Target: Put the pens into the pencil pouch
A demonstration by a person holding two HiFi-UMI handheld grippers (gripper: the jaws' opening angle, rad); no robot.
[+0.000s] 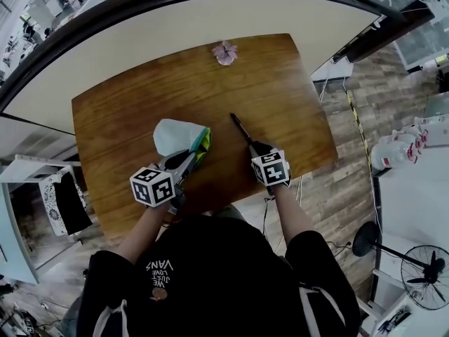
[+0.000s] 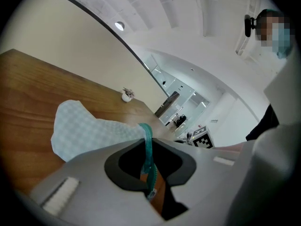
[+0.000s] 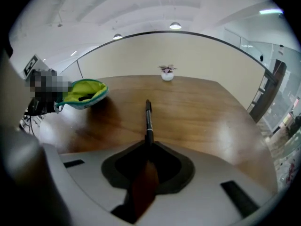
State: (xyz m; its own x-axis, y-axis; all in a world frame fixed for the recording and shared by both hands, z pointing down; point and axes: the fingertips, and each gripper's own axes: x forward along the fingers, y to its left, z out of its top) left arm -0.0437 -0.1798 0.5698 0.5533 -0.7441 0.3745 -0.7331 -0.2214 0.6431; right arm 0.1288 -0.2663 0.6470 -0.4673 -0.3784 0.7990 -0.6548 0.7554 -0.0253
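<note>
A pale mint checked pencil pouch [image 1: 175, 136] with a yellow-green lining lies left of centre on the wooden table [image 1: 280, 90]. My left gripper [image 1: 188, 161] is shut on the pouch's teal zipper edge [image 2: 147, 145], which runs between its jaws in the left gripper view, with the pouch body [image 2: 89, 132] hanging beyond them. My right gripper [image 1: 257, 148] is shut on a black pen [image 1: 240, 129]. The pen [image 3: 148, 119] sticks straight out of its jaws, low over the table. The pouch's open mouth [image 3: 83, 93] shows to the pen's left.
A small pink flower ornament [image 1: 225, 52] stands at the table's far edge. A curved beige partition [image 1: 210, 20] runs behind the table. To the right are wood-look floor, a white counter with bottles [image 1: 396, 153] and a fan [image 1: 426, 272].
</note>
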